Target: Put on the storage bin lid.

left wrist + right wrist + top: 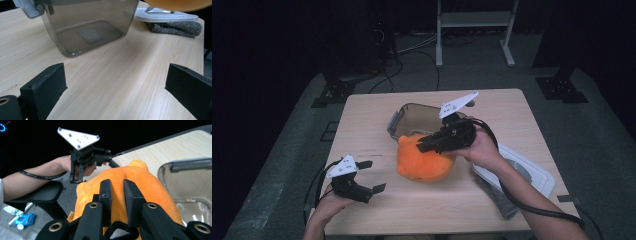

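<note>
Your right tool is clamped on the orange plush toy, at 6 o'clock of the smoky container. Your left tool stands open over the worktop.

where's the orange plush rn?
High view: the orange plush is mid-table, pinched in the right gripper, just in front of the clear container.

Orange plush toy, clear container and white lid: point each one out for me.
Orange plush toy [424, 165], high view, on its rounded lower body.
Clear container [87, 15], left gripper view, on its front wall.
White lid [539, 176], high view, on its flat top near the table edge.
</note>
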Tool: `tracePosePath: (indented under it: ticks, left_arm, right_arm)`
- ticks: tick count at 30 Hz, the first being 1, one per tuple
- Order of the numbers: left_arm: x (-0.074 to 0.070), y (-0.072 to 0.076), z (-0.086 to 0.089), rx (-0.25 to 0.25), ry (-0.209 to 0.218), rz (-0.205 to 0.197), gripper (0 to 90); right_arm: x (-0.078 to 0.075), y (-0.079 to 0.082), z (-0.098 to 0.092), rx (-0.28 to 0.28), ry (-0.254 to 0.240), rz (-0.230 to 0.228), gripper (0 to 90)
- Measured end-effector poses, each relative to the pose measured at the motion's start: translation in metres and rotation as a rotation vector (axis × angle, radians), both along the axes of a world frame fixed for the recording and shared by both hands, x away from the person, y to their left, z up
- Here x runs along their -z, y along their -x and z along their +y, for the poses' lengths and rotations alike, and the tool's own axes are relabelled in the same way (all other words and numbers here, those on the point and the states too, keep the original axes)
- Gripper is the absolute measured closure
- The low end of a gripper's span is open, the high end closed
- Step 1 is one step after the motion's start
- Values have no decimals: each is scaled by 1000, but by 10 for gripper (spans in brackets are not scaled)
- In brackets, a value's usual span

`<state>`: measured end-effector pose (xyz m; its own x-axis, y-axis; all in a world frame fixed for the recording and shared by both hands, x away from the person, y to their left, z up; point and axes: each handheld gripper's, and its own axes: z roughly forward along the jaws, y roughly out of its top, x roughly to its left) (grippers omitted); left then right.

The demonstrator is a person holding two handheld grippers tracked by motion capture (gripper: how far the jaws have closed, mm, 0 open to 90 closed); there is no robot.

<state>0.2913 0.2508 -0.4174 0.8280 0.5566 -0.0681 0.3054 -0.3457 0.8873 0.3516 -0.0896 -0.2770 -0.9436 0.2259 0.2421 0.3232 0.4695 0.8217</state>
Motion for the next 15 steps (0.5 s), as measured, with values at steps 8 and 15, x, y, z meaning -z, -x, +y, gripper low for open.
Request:
tracePosePath:
  ticks: [8, 15]
  left_arm:
    - [0, 0, 1, -9, 9, -3, 25]
    - [0, 0, 1, -6, 11, -5, 25]
  right_arm:
    - [-18, -17, 5, 21, -8, -7, 769]
    - [-29, -32, 8, 42, -4, -19, 769]
